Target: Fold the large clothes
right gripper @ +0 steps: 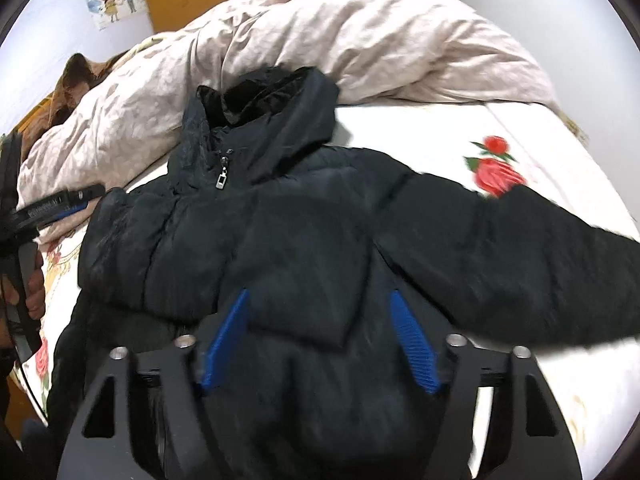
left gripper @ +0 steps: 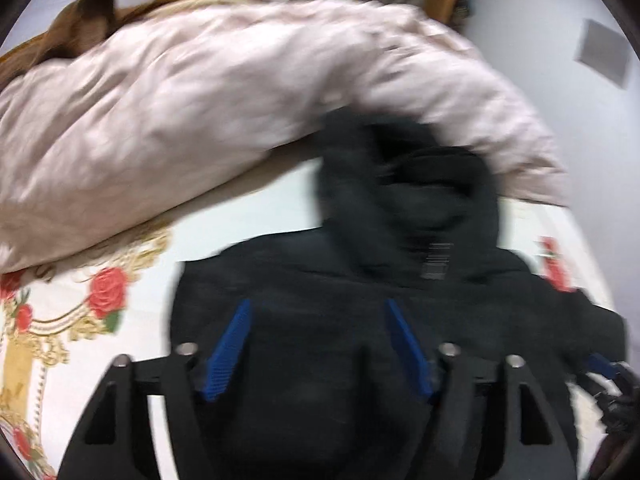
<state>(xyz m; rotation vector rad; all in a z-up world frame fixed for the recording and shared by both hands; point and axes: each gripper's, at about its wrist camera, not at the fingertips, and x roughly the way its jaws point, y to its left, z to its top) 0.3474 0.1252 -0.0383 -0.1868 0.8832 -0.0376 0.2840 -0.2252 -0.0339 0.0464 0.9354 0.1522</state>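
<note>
The jacket [right gripper: 280, 224] lies front-up on the bed [right gripper: 420, 128], one sleeve [right gripper: 520, 248] spread right. Both claws, left [left gripper: 316, 344] and right [right gripper: 320, 332], hover released above it. The puffy, slippery fabric may spring back or slide from a shallow pinch.

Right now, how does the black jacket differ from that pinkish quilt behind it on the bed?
The jacket is black and spread fairly flat, one sleeve stretched sideways; the quilt is pale pink and heaped in a crumpled mound. The jacket has a hood and a zipper; the quilt shows neither. Both are puffy and lie on the flowered bedsheet.
</note>
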